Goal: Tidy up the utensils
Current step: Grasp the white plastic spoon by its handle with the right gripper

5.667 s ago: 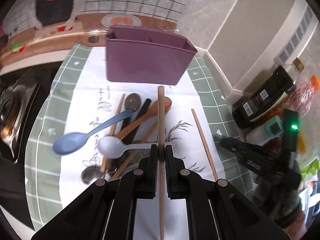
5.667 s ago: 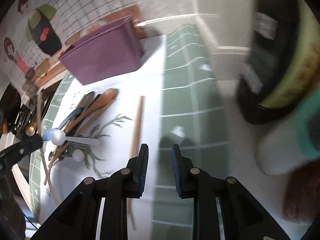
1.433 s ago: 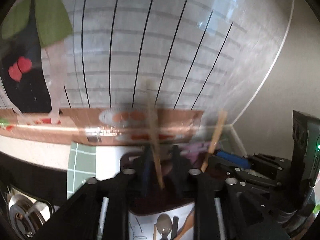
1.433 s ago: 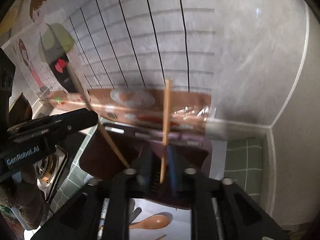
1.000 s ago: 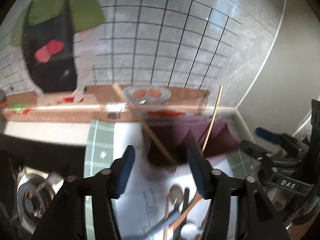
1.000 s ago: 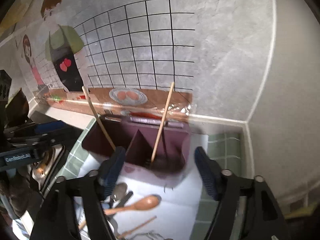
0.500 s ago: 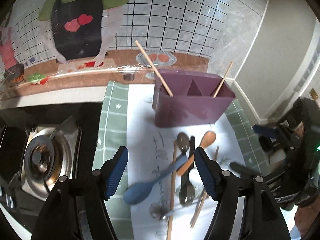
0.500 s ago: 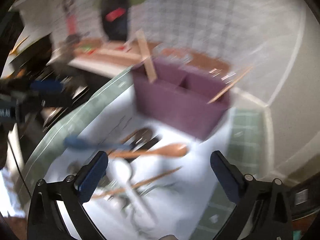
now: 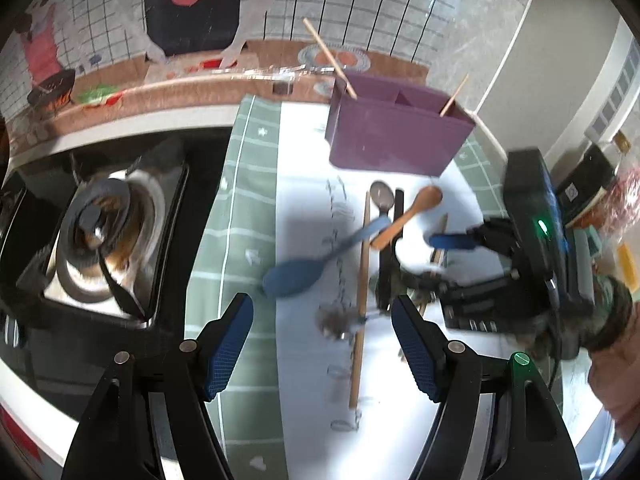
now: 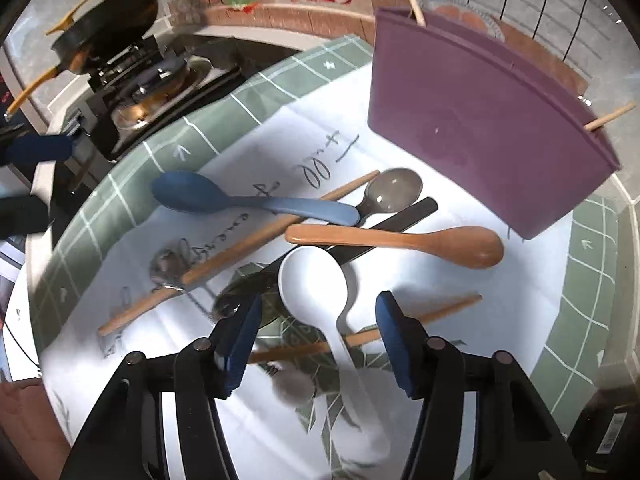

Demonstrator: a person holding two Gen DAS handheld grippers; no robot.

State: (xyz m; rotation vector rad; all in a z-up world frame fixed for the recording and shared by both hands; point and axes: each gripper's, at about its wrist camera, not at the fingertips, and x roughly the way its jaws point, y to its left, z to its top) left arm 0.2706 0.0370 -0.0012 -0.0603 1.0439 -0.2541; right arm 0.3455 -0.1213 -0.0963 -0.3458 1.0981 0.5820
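Observation:
The purple holder (image 9: pixel 396 132) (image 10: pixel 480 136) stands at the back of the mat with a chopstick leaning in each end. In front lie a blue spoon (image 9: pixel 296 276) (image 10: pixel 240 200), a wooden spoon (image 10: pixel 400 240), a white spoon (image 10: pixel 316 284), a metal spoon (image 10: pixel 392 192), a black utensil (image 10: pixel 400 220) and loose chopsticks (image 9: pixel 360 300) (image 10: pixel 240 252). My left gripper (image 9: pixel 322 344) hovers over the long chopstick, jaws opening, nothing between them. My right gripper (image 10: pixel 318 340) (image 9: pixel 432 264) straddles the white spoon's handle, jaws closing, pads clear of it.
A gas burner (image 9: pixel 100 232) sits left of the green checked mat (image 9: pixel 240 200), and a dark pan (image 10: pixel 104 40) rests on the far stove. Boxes and packets (image 9: pixel 592 184) crowd the right side. A hand (image 9: pixel 616 360) holds the right gripper.
Both grippers have dropped back from the holder to the pile of utensils, leaving a chopstick standing in each end. The right jaws have narrowed around the white spoon.

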